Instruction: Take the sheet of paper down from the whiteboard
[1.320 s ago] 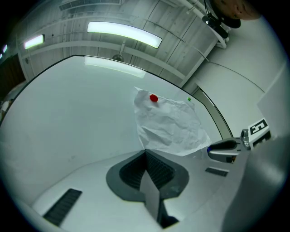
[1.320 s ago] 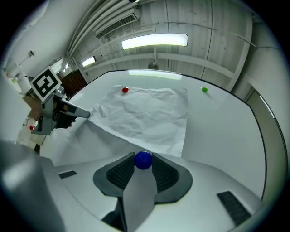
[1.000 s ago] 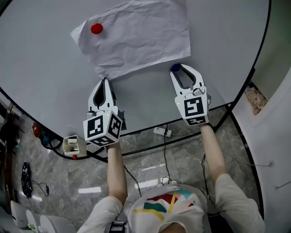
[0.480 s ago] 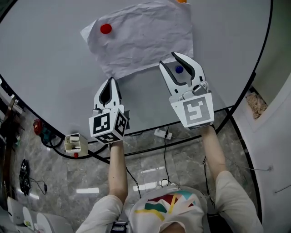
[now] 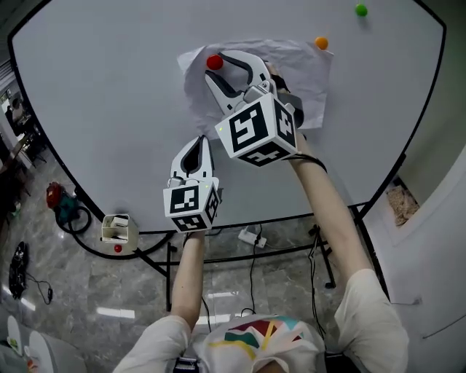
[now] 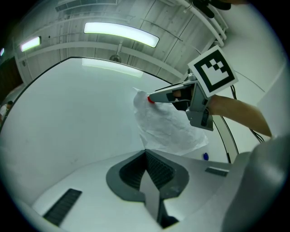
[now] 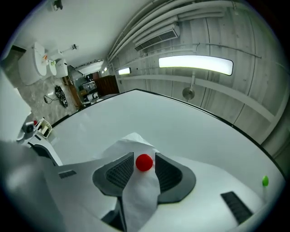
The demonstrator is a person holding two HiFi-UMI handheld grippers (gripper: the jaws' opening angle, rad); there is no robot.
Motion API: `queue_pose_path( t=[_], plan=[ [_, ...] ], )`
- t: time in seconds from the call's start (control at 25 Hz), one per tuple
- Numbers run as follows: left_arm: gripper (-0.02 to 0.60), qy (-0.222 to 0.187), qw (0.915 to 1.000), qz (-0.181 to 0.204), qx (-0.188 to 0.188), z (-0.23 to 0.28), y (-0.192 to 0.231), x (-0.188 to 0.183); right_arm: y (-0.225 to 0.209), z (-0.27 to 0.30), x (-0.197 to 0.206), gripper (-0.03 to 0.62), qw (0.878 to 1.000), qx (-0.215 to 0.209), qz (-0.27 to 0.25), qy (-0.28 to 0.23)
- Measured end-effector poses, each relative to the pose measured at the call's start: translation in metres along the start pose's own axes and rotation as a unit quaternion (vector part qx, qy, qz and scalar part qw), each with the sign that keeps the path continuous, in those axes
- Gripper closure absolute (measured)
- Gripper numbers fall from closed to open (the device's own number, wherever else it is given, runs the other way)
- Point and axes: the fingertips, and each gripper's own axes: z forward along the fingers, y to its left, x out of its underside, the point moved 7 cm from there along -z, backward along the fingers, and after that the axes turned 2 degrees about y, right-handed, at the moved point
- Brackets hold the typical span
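Observation:
A crumpled white sheet of paper [image 5: 284, 73] hangs on the whiteboard [image 5: 109, 95]. A red magnet [image 5: 214, 63] pins its upper left corner and an orange magnet [image 5: 321, 43] its upper right. My right gripper [image 5: 215, 65] is raised against the sheet, open, its jaws standing either side of the red magnet [image 7: 144, 162] with a thin gap on each side. My left gripper [image 5: 196, 140] is shut just under the paper's lower left corner [image 6: 146, 146], with nothing seen between its jaws. From there the right gripper [image 6: 156, 97] shows at the red magnet [image 6: 150, 99].
A green magnet [image 5: 361, 10] sits high on the board, right of the sheet. A blue magnet [image 6: 205, 156] sits below the sheet's lower right. Under the board are its black stand [image 5: 255, 240], a power strip [image 5: 252, 237], cables and a small white box [image 5: 116, 229].
My right gripper rose from below the sheet's lower right corner and swung left across the paper to the red magnet, rolling as it went. The left gripper kept its place.

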Motion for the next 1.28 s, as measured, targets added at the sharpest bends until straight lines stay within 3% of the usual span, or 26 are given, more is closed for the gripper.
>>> queue_pose_path(
  t=[0.32, 0.44, 0.64, 0.8, 1.08, 1.28],
  plan=[
    [0.537, -0.003, 0.9999, 0.010, 0.001, -0.009, 0.007, -0.001, 0.005, 0.011, 0.000, 0.461, 1.000, 0.007, -0.005, 0.018],
    [0.537, -0.015, 0.9996, 0.016, -0.015, -0.017, 0.013, -0.002, 0.006, 0.010, 0.002, 0.462, 1.000, 0.011, -0.004, 0.016],
    [0.537, -0.017, 0.9979, 0.035, -0.052, -0.030, 0.030, -0.008, -0.003, 0.005, 0.009, 0.462, 0.999, 0.022, 0.040, 0.008],
    [0.537, -0.010, 0.9957, 0.055, -0.074, -0.040, 0.038, -0.010, 0.001, 0.003, 0.012, 0.462, 0.999, 0.019, 0.035, 0.008],
    [0.537, 0.020, 0.9916, 0.032, -0.123, -0.066, 0.066, 0.007, -0.004, 0.002, 0.015, 0.462, 0.998, 0.031, 0.053, 0.003],
    [0.537, 0.017, 0.9909, 0.040, -0.127, -0.073, 0.062, 0.005, -0.003, -0.004, 0.016, 0.462, 0.997, 0.041, 0.067, -0.017]
  ],
)
